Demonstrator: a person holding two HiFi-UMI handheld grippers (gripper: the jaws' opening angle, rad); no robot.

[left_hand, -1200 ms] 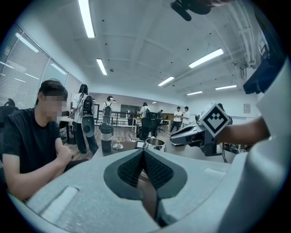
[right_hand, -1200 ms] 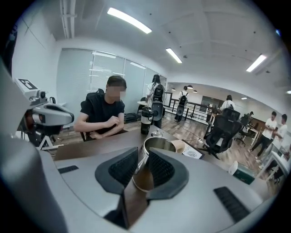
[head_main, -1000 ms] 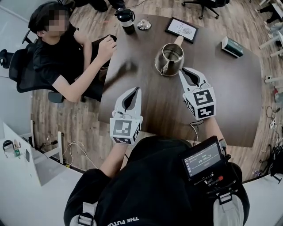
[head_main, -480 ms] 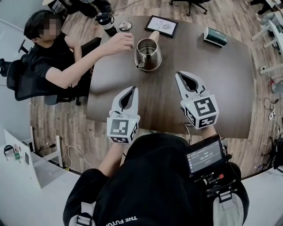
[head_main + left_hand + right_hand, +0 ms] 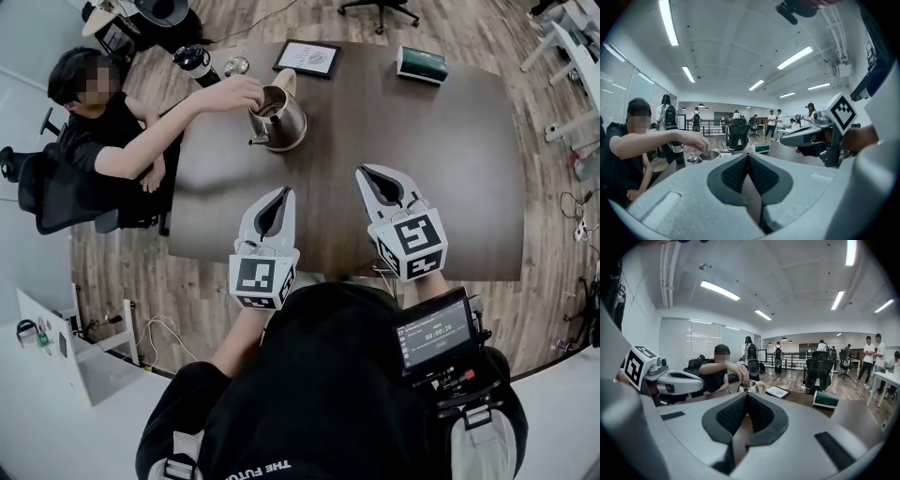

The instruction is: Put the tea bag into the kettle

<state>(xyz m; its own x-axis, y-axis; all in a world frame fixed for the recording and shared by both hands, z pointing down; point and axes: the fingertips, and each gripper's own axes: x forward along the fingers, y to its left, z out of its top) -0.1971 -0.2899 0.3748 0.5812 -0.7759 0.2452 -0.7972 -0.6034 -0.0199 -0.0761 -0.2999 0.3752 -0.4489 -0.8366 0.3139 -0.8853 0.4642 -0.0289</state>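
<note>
Both your grippers hover over the near half of the table [image 5: 459, 187] w/ nothing in them. Left gripper [image 5: 285, 191] has its tips pressed together, right gripper [image 5: 362, 172] same deal. Kettle [image 5: 277, 120] sits on the far left part of the table, well apart from both. A seated person's hand [image 5: 236, 92] is right over its open top, but what those fingers pinch is too small to tell. Black bottle [image 5: 193, 64], framed card [image 5: 307, 57] & green box [image 5: 421, 64] sit along the far edge.
</note>
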